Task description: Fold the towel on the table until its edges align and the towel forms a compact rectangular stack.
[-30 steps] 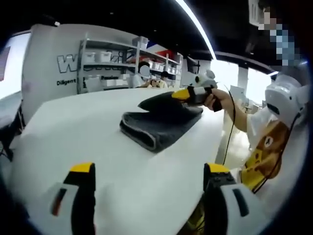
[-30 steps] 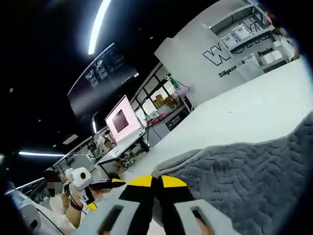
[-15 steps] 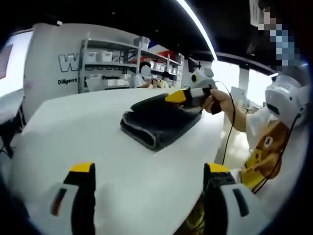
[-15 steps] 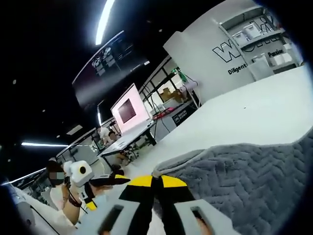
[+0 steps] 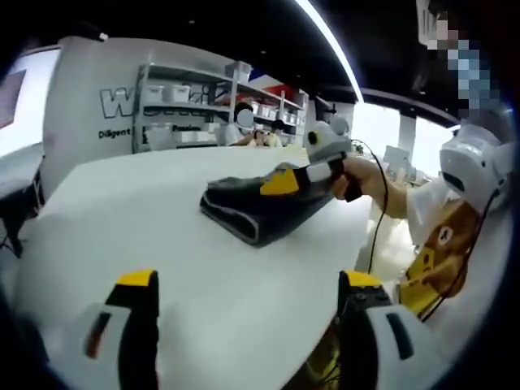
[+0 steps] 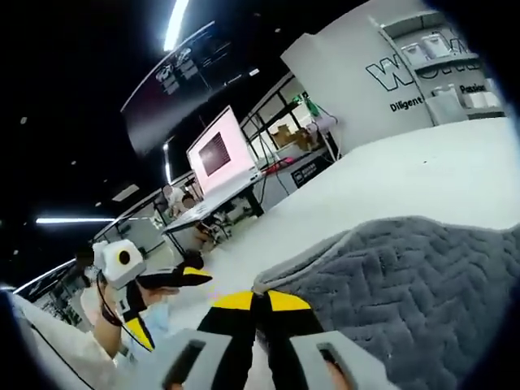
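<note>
Big open workshop, dark ceiling with a long light strip (image 5: pixel 325 41), white wall panel with lettering, metal shelving (image 5: pixel 175 101) at 11 o'clock in the left gripper view holding white storage bins (image 5: pixel 160 94); what is in the bins can't be made out. White table (image 5: pixel 122 211) takes the lower half of that view. Dark grey towel (image 5: pixel 252 207), folded into a thick bundle, lies just above centre on the table, near its 3 o'clock edge. Left gripper (image 5: pixel 248 325) at 6 o'clock, yellow-tipped jaws spread wide apart, nothing between them, well short of the towel. Right gripper (image 5: pixel 284 180) comes in from 3 o'clock, held in a person's hand (image 5: pixel 361 172), its yellow tip on the towel's upper layer.

Right gripper view: right gripper (image 6: pixel 256 302) at 6 o'clock, jaws pressed together, pinching the towel (image 6: pixel 406 284) at its lifted edge; grey herringbone weave fills 4 o'clock. White table (image 6: pixel 422 175) runs off toward 2 o'clock. Pink-lit monitor (image 6: pixel 218 154) on a far desk at 10 o'clock. Left gripper (image 6: pixel 166 280) at 8 o'clock, grip state unreadable there.
</note>
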{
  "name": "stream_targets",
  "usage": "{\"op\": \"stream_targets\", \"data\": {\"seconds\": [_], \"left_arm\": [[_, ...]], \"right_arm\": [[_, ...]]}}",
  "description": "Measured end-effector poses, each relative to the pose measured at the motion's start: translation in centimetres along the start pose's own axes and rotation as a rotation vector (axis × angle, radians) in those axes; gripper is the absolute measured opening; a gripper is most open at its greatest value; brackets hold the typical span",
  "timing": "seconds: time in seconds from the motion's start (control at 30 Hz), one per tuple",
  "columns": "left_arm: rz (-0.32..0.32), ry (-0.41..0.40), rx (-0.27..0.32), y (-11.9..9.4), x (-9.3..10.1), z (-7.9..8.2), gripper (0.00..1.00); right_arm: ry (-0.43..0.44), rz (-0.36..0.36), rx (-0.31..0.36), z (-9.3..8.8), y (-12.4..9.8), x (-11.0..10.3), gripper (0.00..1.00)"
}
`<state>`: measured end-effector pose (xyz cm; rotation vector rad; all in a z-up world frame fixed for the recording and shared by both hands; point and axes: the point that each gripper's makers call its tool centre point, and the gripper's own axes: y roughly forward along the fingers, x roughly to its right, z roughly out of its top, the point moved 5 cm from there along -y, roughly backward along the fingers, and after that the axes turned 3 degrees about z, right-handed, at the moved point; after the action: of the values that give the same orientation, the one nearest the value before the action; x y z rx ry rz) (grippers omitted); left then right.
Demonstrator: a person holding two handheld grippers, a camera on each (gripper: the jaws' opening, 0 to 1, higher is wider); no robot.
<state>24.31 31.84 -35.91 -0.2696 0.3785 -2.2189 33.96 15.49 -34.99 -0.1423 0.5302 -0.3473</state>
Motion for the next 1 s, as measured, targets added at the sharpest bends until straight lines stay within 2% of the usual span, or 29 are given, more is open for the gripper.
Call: {"op": "stream_targets", "data": {"seconds": [0.23,0.47,0.63,0.8,1.0], "left_arm": [[-0.007,-0.005,-0.003,0.2,0.1,-0.2,0.96],[-0.012,-0.01,-0.007,0.5,0.3,-0.4,0.96],[-0.015,-0.011,-0.009,0.7,0.4,-0.4,0.96],[-0.018,-0.008,-0.01,0.8,0.6,-0.3,0.96],[-0.014,-0.011,-0.011,1.1,0.6,-0.1,0.96]], "right_arm": [[-0.02,-0.013,-0.07,-1.6,0.8,0.4,0.04],[-0.055,-0.018,-0.113,-2.2,1.1,0.5,0.04],[-0.06,-0.006,-0.12,-2.2,0.8,0.3,0.05],[-0.035,0.031,-0.092,-1.5,-0.1,-0.5,0.12],[-0.112,0.039,-0.076,-0.9,-1.2,-1.7,0.16]]}}
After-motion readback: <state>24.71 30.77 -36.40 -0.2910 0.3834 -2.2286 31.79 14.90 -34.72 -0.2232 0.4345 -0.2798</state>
